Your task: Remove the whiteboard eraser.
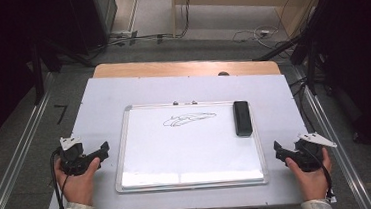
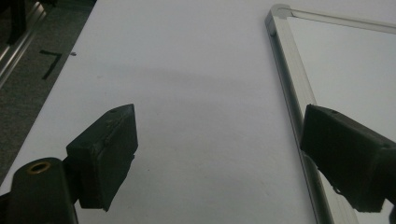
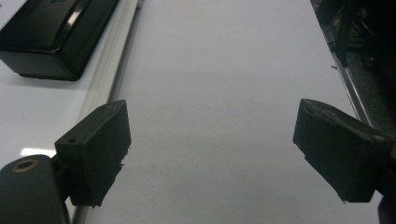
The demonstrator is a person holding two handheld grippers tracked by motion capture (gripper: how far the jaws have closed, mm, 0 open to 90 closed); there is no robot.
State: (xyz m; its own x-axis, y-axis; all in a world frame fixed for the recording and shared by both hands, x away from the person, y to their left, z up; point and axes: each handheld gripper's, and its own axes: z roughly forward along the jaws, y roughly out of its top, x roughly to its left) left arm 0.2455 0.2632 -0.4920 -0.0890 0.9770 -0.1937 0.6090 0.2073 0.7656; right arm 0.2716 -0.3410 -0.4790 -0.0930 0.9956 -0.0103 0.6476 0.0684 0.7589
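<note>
White table sheet [image 1: 98,99] underneath, left gripper [image 1: 105,148] and right gripper [image 1: 277,148] both gaping wide, nothing held, flanking the whiteboard [image 1: 190,154]. Squiggle [image 1: 188,119] drawn up top, black eraser [image 1: 242,117] lying at its right edge.

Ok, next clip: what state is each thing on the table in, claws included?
Whiteboard: lying flat on the table, a scribble drawn near its top edge.
Eraser: lying on the whiteboard by its right edge, not held.
Left claw: open, nothing between its jaws, left of the whiteboard.
Right claw: open, nothing between its jaws, right of the whiteboard.
</note>
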